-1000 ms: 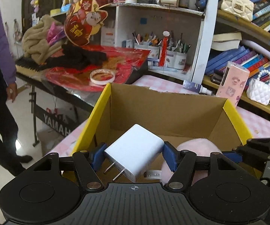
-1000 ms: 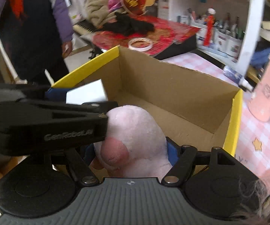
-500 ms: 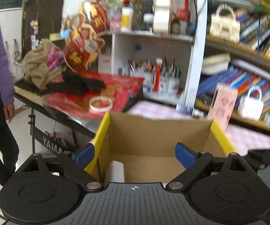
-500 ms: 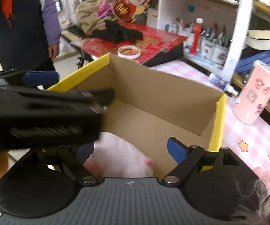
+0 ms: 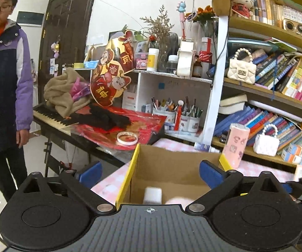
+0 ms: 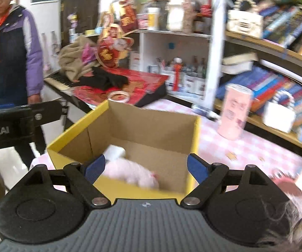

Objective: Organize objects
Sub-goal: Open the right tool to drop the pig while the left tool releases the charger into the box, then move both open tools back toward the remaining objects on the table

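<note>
At far left a person (image 5: 4,79) in a purple-sleeved jacket stands off the table edge, a bystander – not handling anything. Next over, left gripper (image 5: 151,171) sits above and behind the cardboard box (image 6: 149,126), jaws wide and widening, nothing between the blue pads (image 5: 91,171) – judged a release pose, pulled clear of the box mouth. Box is yellow-edged, open-topped, on the pink checked tablecloth (image 6: 245,147); placed central so both grippers can drop into it, I'd guess. Inside: white charger (image 6: 115,151) near the left wall, looks stood on end though blurred, and a pink plush toy (image 6: 130,173) lying on the floor just right of it – touching or nearly, can't say which. Right gripper (image 6: 145,167) also spread, pads empty, hovering at the box's near rim with plush visible through the gap, not gripped. Right of box, a pink patterned cup (image 6: 236,113) stands upright on the cloth, apart from the box. Bottom right of the right wrist view, something pink and furry (image 6: 293,195) lies outside the box – too blurred to name; possibly next to go in. Shelves behind are packed with books (image 5: 276,71), not task items as far as I judge
</note>
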`<state>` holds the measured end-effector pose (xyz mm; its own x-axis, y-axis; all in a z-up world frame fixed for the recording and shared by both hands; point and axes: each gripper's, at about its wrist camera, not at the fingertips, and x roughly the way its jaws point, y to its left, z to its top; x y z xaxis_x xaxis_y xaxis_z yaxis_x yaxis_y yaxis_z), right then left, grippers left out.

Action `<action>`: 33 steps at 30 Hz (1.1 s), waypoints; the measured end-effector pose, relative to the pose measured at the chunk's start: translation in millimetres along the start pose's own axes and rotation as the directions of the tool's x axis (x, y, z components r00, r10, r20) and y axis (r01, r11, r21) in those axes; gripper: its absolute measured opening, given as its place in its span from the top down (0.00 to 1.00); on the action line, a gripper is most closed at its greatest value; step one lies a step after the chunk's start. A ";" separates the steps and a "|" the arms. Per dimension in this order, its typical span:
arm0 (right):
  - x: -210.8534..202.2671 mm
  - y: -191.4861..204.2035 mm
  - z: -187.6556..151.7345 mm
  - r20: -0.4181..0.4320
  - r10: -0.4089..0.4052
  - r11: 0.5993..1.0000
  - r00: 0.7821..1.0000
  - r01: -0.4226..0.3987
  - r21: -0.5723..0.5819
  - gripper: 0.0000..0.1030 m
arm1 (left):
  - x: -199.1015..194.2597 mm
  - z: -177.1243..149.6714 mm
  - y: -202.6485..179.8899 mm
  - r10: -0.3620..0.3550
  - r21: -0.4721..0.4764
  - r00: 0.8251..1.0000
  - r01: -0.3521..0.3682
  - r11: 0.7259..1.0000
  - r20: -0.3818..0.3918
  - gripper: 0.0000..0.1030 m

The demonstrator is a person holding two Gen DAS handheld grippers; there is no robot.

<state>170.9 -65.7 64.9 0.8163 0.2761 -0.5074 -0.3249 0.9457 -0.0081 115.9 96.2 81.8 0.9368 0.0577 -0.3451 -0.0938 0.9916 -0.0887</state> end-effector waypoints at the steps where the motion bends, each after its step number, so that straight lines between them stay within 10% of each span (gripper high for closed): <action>1: -8.4 1.4 -6.7 -0.005 -0.023 1.000 1.000 0.023 0.017 0.17 | -5.9 -4.4 0.2 -0.003 0.009 1.000 0.003 1.000 -0.005 0.02; 15: -79.4 43.5 -102.1 -0.110 -0.191 0.979 0.975 0.197 0.043 0.12 | -80.0 -77.4 23.8 0.073 -0.016 0.988 -0.076 0.997 -0.133 0.02; 33: -138.2 42.9 -168.0 -0.206 -0.345 0.912 0.916 0.379 0.156 0.07 | -127.0 -122.9 4.1 -0.048 0.089 0.978 0.068 0.994 -0.205 0.02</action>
<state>-36.1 -92.0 -10.1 0.7609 -0.1089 -0.6397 0.0876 0.9940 -0.0651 -44.9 78.8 10.5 0.8511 -0.0152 -0.5247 0.0002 0.9996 -0.0286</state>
